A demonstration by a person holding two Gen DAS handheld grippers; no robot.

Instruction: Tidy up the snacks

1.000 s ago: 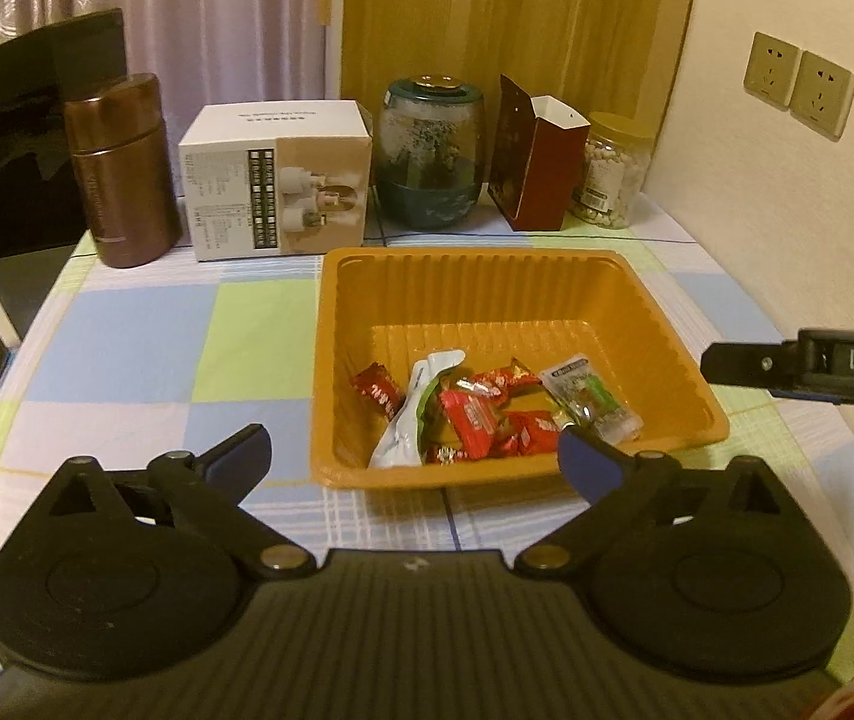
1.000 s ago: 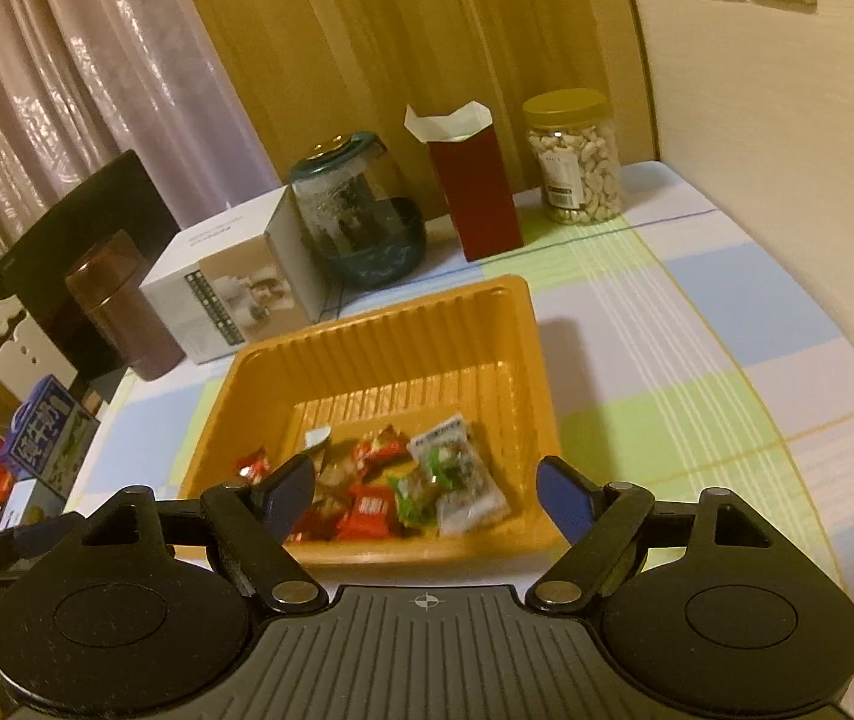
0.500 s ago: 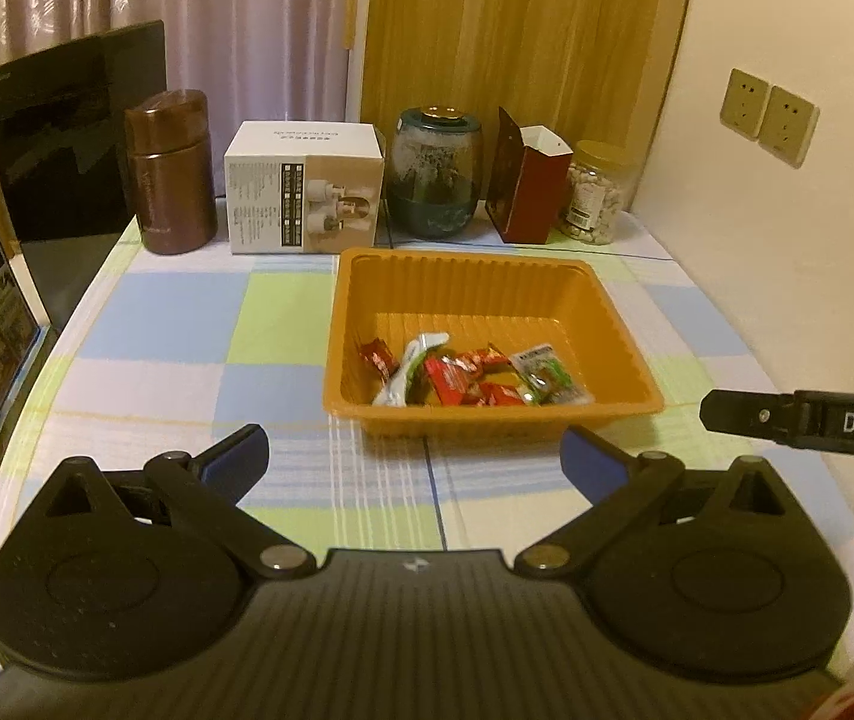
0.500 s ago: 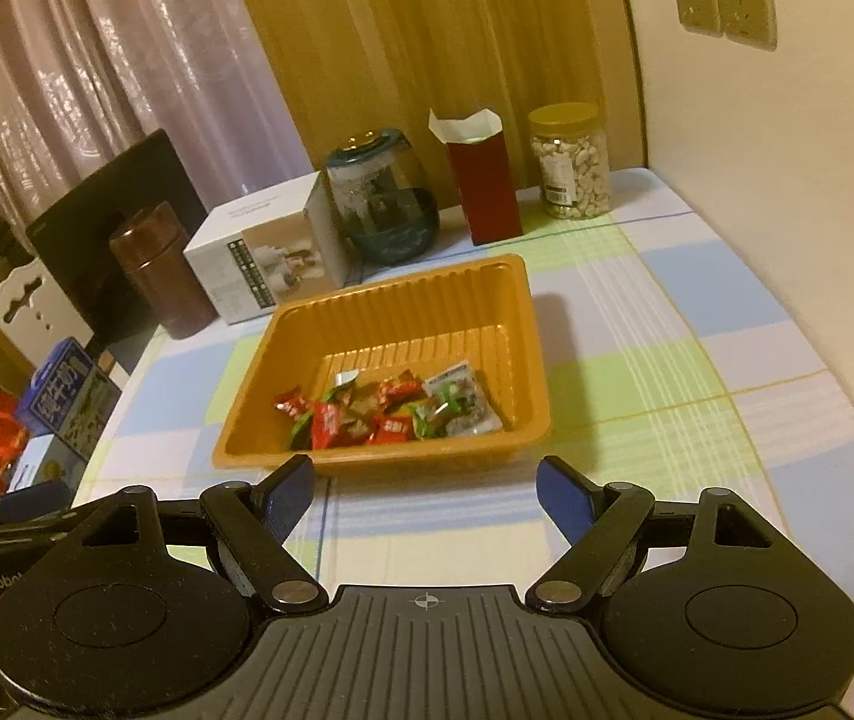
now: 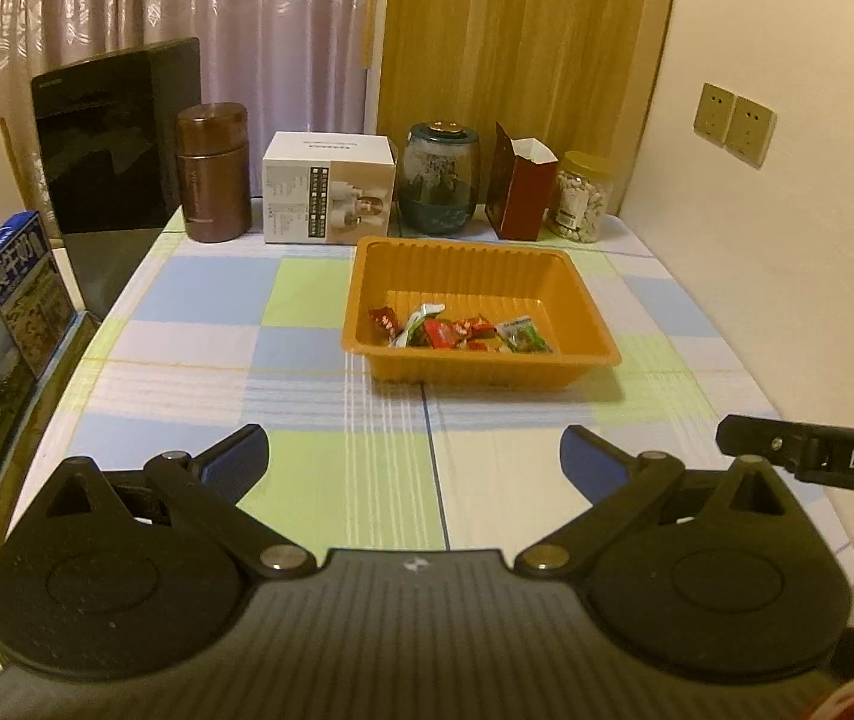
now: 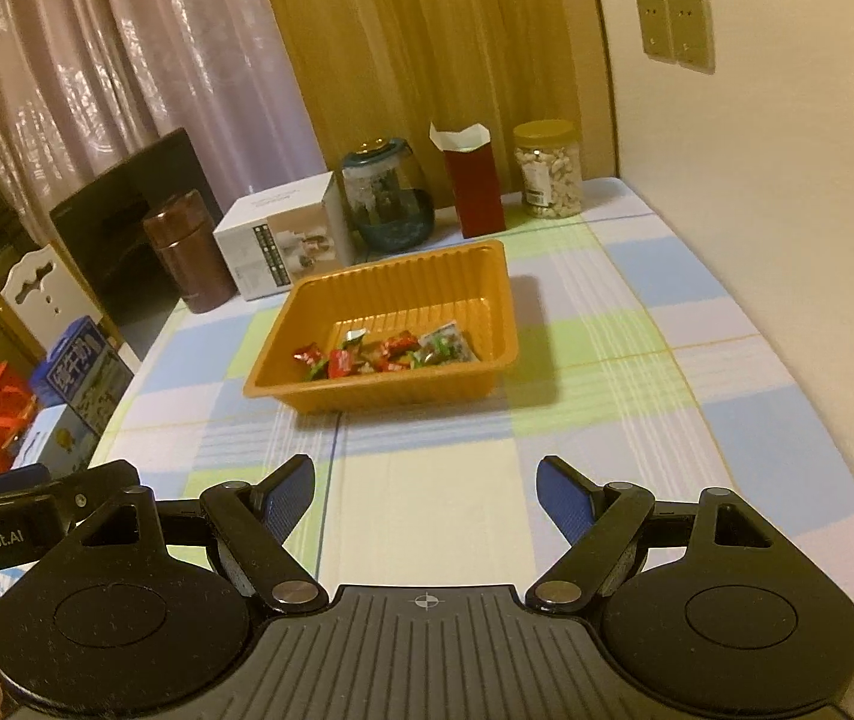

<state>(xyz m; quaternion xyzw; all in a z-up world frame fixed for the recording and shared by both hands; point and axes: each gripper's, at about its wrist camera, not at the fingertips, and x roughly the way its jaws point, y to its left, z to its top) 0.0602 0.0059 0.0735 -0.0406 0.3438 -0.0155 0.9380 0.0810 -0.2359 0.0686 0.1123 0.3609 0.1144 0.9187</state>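
An orange plastic tray [image 5: 475, 264] [image 6: 403, 282] sits on the checked tablecloth near the table's far side. Several wrapped snacks [image 5: 457, 333] [image 6: 385, 351] lie in its near half: red wrappers, a white and green one, a clear green pack. My left gripper [image 5: 414, 459] is open and empty, held well back from the tray over the table's near part. My right gripper [image 6: 424, 486] is open and empty too, also well back from the tray. The right gripper's body shows at the right edge of the left wrist view [image 5: 817, 462].
Along the far edge stand a brown canister [image 5: 214, 171], a white box [image 5: 328, 192], a dark glass jar [image 5: 440, 180], a red paper carton [image 5: 520, 189] and a jar of nuts [image 5: 583, 195]. A wall [image 5: 787, 240] runs along the right. Boxes [image 5: 13, 282] stand left of the table.
Both grippers have pulled back from the tray toward the table's near edge, so the tray now looks smaller and farther. Both stay open and empty. The snacks have not moved.
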